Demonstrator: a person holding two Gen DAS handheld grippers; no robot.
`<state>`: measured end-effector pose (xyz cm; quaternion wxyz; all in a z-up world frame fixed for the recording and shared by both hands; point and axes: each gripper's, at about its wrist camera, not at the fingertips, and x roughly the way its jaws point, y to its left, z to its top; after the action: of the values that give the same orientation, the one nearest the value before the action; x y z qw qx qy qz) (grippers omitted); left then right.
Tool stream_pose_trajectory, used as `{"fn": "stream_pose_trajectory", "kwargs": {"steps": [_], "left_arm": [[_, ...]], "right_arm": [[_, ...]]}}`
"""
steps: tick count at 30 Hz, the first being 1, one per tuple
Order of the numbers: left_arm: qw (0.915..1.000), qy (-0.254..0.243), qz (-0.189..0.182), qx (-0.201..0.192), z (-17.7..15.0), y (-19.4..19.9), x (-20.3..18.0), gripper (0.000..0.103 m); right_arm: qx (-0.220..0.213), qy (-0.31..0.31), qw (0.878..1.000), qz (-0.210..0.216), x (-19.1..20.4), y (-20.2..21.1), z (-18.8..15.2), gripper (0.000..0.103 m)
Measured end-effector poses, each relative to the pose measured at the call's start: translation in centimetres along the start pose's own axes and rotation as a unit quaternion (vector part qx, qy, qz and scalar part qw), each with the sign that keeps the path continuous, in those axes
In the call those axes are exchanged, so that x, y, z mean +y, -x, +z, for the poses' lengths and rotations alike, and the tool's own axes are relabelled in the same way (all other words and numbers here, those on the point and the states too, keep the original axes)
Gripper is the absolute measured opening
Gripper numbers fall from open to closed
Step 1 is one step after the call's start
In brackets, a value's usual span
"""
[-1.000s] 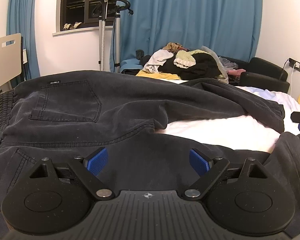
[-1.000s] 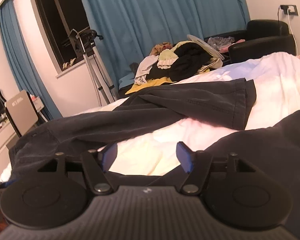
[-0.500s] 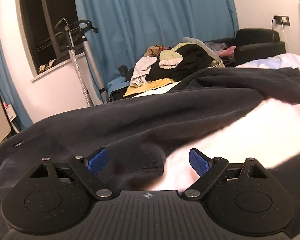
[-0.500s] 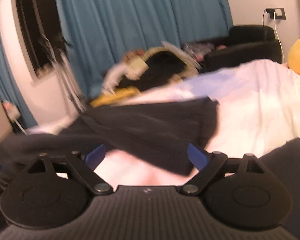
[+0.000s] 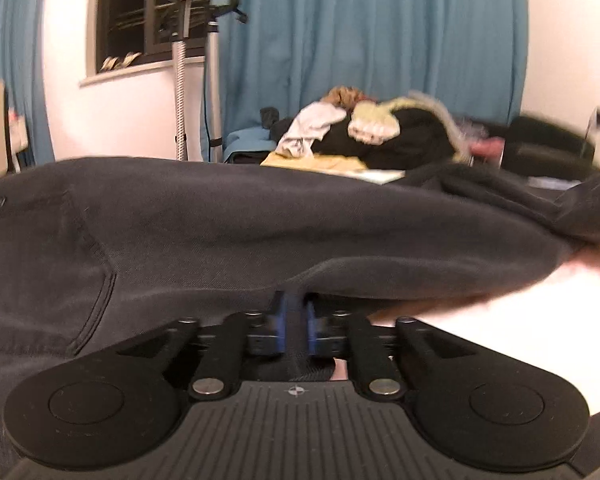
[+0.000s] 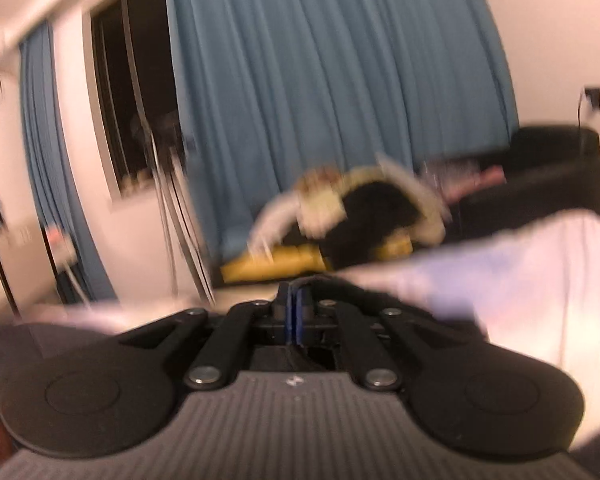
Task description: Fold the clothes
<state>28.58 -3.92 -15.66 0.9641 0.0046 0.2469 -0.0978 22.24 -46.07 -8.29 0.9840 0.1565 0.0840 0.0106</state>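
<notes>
Between the blue pads of the left gripper (image 5: 296, 322) a fold of the black trousers (image 5: 228, 224) is pinched, the two fingers drawn together on the cloth. Ahead of that gripper the trousers spread wide across the white bedsheet (image 5: 512, 320), a stitched back pocket (image 5: 40, 256) lying ahead and to its left, and one trouser leg running off to its right. The right gripper (image 6: 294, 316) is likewise clamped on dark cloth of the trousers (image 6: 342, 290), its pads nearly touching with the fabric bunched at their tips; this view is blurred, so little more of the garment can be made out. To the right of that gripper lies the white bedsheet (image 6: 540, 280). Farther ahead of both grippers sits a heap of mixed clothes (image 5: 380, 136), black, white and yellow, and to its right a black armchair (image 5: 548, 152). Behind these hang blue curtains (image 5: 364, 40). Ahead and to the left of the left gripper stands a garment steamer stand (image 5: 180, 92) before a dark window (image 5: 148, 8).
</notes>
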Motion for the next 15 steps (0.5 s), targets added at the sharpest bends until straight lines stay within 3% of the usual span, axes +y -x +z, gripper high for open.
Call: {"fn": "stream_pose_trajectory", "kwargs": {"steps": [4, 7, 10, 13, 15], "left_arm": [[0.9998, 0.007, -0.017, -0.008, 0.5, 1.3, 1.4, 0.005], [0.9993, 0.014, -0.035, 0.002, 0.6, 1.1, 2.1, 0.005], [0.9991, 0.019, -0.039, 0.005, 0.5, 0.8, 2.3, 0.005], [0.9989, 0.024, -0.04, 0.008, 0.3, 0.5, 2.5, 0.005], [0.9987, 0.027, -0.041, 0.01, 0.2, 0.3, 2.6, 0.005]], "right_arm": [[-0.03, -0.005, 0.998, -0.046, -0.3, -3.4, 6.5, 0.003], [0.007, 0.0, 0.993, -0.114, -2.4, -9.5, 7.8, 0.007], [0.053, -0.003, 0.982, -0.179, -5.0, -13.7, 6.2, 0.036], [0.037, 0.002, 0.981, -0.19, -6.7, -12.8, 3.4, 0.068], [0.03, -0.016, 0.981, -0.193, -8.0, -11.0, 1.4, 0.07]]}}
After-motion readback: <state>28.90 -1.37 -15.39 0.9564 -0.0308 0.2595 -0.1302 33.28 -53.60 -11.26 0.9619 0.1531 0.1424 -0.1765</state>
